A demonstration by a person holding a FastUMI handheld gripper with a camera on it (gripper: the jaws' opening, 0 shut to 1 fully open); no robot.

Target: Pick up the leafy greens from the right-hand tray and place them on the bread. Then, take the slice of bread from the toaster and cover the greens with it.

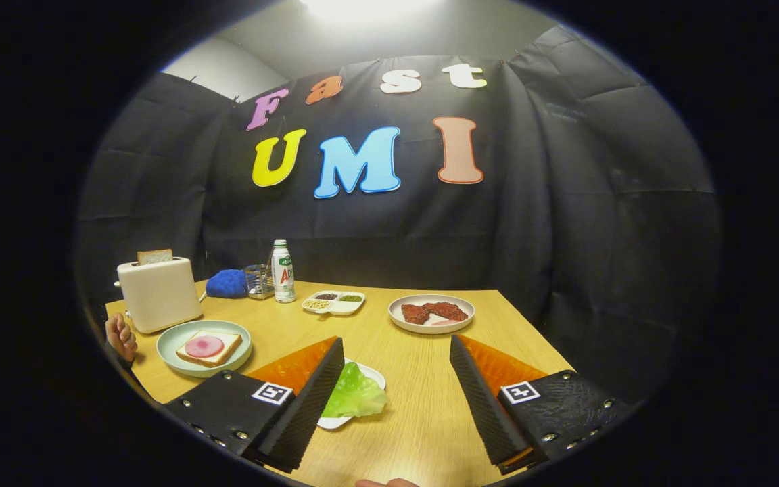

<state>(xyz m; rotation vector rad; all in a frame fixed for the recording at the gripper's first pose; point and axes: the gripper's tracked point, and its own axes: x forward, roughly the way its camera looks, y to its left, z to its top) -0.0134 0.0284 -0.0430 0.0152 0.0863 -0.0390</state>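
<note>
The gripper (396, 379) stood wide open at the bottom of the frame, holding nothing. The lettuce (356, 398) lay on a white plate (370, 374) beside its left finger. The bread (208, 348) sat lower left; 1 slice (154, 256) stood in the toaster (158, 294).

Black cloth wall (565, 223) — wooden table (416, 406).

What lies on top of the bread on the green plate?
A round pink slice lies on the bread, on the green plate. What is under the slice is covered. The hand-held gripper is open, nearer than the plate.
</note>
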